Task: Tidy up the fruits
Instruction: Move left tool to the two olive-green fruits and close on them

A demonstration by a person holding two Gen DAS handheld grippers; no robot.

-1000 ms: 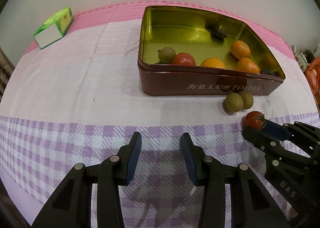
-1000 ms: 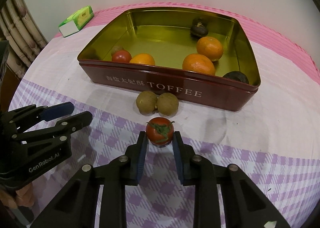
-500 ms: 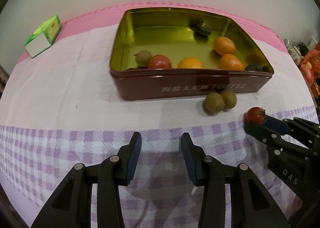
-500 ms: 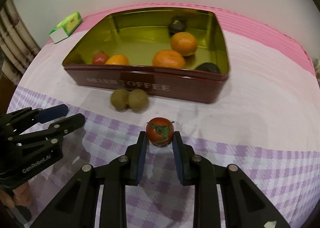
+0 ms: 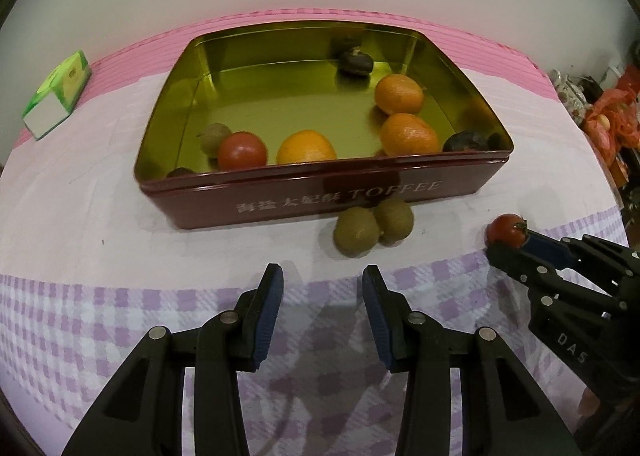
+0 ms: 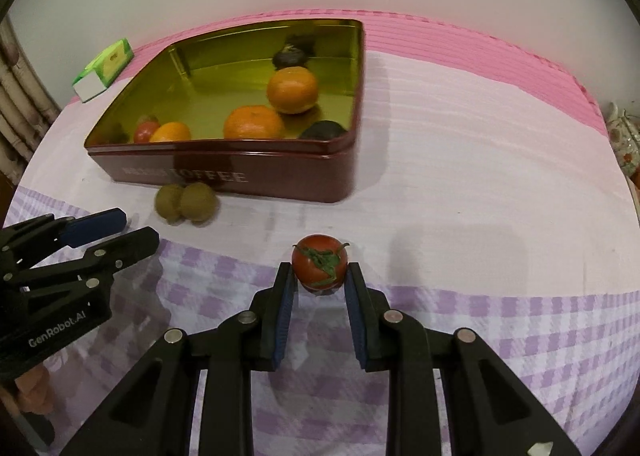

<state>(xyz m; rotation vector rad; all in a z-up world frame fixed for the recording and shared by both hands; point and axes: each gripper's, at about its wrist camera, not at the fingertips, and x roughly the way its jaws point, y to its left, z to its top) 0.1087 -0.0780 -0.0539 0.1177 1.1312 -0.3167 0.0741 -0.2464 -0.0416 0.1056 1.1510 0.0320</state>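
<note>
My right gripper (image 6: 319, 276) is shut on a red tomato (image 6: 319, 265) and holds it above the checked cloth, right of the tin; it also shows in the left wrist view (image 5: 506, 230). A dark red TOFFEE tin (image 5: 360, 196) with a gold inside holds oranges (image 5: 306, 148), a tomato (image 5: 242, 151), a kiwi and dark fruits. Two kiwis (image 5: 373, 226) lie on the cloth against the tin's front wall, also in the right wrist view (image 6: 186, 202). My left gripper (image 5: 323, 284) is open and empty, just in front of the kiwis.
A green and white box (image 5: 56, 96) lies at the table's back left. A pink band (image 6: 480, 52) of cloth runs along the far edge by the white wall. Red and orange clutter (image 5: 612, 116) sits beyond the table's right edge.
Both grippers have shifted right relative to the tin. The right gripper still holds the tomato. The left gripper now faces the two kiwis more directly.
</note>
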